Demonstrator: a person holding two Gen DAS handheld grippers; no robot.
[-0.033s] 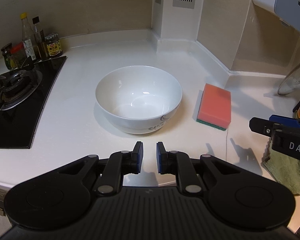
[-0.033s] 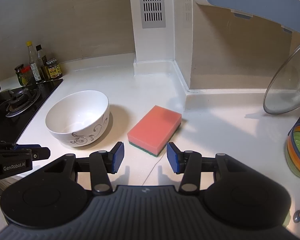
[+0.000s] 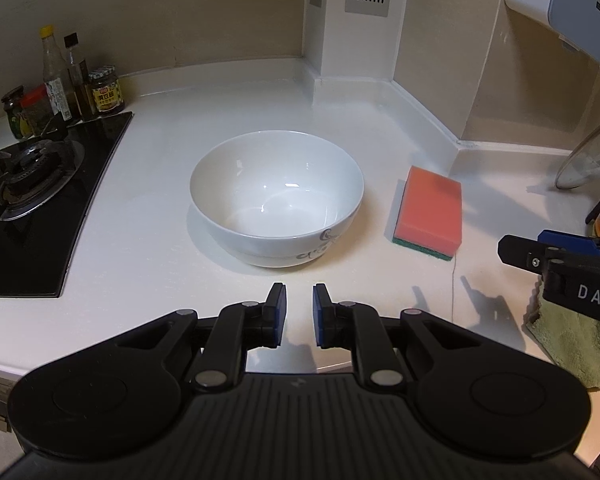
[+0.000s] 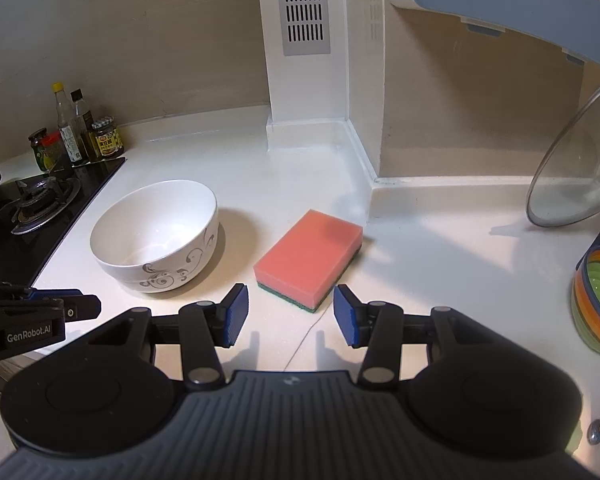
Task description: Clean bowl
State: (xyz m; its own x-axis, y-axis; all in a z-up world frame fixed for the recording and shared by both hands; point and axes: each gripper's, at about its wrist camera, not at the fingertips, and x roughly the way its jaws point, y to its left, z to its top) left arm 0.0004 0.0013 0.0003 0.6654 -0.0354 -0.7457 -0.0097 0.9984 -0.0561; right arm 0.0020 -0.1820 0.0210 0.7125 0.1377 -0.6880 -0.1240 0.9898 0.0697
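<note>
Nothing started yet, judging by the layout: white bowl (image 3: 277, 200) sitting upright on the table (image 3: 148, 264), sponge (image 4: 309, 256) lying just beside it, untouched. Left gripper (image 3: 300, 314) hovering before the bowl, fingers narrowly parted and gripping nothing. Right gripper (image 4: 291, 314) hanging just short of the sponge, fingers spread wide, empty. Remaining: picking up the sponge, steadying the bowl, scrubbing. Dirt inside the bowl proving hard to make out; green cloth (image 3: 572, 344) cut off at the edge.
</note>
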